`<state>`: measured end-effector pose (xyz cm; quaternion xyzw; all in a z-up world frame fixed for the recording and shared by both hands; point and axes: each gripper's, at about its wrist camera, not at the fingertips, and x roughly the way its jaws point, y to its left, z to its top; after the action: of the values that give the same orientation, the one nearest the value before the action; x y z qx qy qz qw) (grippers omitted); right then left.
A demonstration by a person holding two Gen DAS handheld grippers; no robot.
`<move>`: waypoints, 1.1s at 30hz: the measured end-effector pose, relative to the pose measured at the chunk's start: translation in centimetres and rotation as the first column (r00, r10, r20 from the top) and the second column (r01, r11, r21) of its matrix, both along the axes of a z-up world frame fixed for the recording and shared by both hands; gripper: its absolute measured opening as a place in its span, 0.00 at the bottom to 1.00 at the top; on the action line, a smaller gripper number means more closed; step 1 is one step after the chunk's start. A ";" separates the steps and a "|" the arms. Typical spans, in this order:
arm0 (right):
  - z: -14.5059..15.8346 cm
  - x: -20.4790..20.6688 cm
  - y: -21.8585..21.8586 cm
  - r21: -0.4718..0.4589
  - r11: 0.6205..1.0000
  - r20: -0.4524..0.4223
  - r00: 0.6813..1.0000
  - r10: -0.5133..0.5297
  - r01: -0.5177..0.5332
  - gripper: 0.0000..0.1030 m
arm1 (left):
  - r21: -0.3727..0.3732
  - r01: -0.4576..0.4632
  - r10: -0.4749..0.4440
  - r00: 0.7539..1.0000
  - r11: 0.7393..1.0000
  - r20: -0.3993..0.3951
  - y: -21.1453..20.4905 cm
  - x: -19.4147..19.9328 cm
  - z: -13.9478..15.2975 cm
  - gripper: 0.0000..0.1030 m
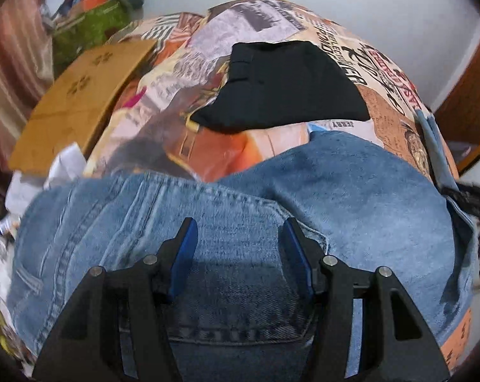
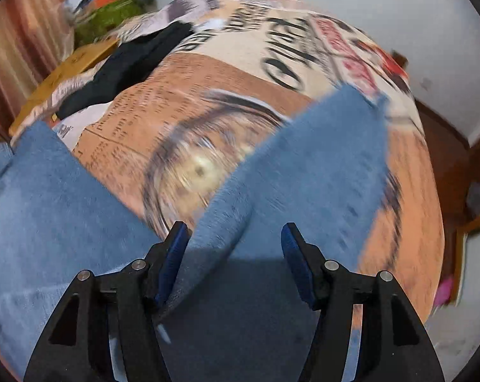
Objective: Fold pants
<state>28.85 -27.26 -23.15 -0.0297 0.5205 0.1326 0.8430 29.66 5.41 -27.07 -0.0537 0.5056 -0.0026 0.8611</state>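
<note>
Left jaws: standing apart on the left gripper point(image 1: 238, 238), nothing pinched between the blue pads point(image 1: 184, 254); they are hanging over the seat of the jeans point(image 1: 227, 222).
Right jaws: standing apart on the right gripper point(image 2: 235, 242), gripping nothing; denim is lying under the gap, and the left-hand pad is sitting at the inner edge of a trouser leg. Whether it is touching cannot be told, the view being blurred.
Jeans, position: lying flat on the bed point(image 1: 383, 89), at its near side, spread across both views.
Jeans, waist end: showing in the left wrist view, with a back pocket point(image 1: 240, 302) directly beneath the jaws and seams running off to the left.
Jeans, legs: showing in the right wrist view as two legs point(image 2: 319, 165) parting in a V, the far leg reaching up and right toward the bed's edge.
Jeans, long axis: running across the bed from left to right, waist to the left, hems to the right.
Bed cover: printed with newspaper and poster motifs.
Black garment point(image 1: 281, 86): lying folded on the bed beyond the jeans, apart from them.
Cardboard box point(image 1: 80, 95): sitting beside the bed at far left.
</note>
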 end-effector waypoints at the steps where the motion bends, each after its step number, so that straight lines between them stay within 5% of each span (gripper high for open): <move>1: 0.2 -0.8 -0.6 -0.010 1.000 0.004 1.000 -0.017 0.017 0.55 | 0.000 -0.007 0.007 1.000 1.000 0.003 0.0 -0.3 -0.1 0.54; 7: -0.2 -8.1 -3.7 -0.055 0.995 -0.017 0.996 -0.090 0.089 0.55 | 0.082 0.027 -0.028 0.999 0.996 0.015 -1.2 -1.6 0.8 0.54; 17: 0.6 -14.1 -8.6 0.175 0.944 0.007 0.959 -0.284 0.279 0.55 | 0.066 0.165 -0.170 0.981 0.984 0.088 -7.2 -2.7 4.6 0.54; 25: 0.0 -16.6 -10.2 0.295 0.874 -0.014 0.917 -0.399 0.385 0.55 | 0.073 0.280 -0.282 0.959 0.957 0.012 -12.4 -2.9 1.6 0.54; 33: 1.4 -18.6 -13.4 0.269 0.845 0.012 0.876 -0.483 0.462 0.56 | 0.082 0.267 -0.270 0.962 0.960 0.033 -12.8 -3.1 0.5 0.60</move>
<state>10.28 -40.62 -21.70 0.2040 0.4563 -0.0139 0.8660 26.52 -7.39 -26.59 0.0483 0.4890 -0.1010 0.8650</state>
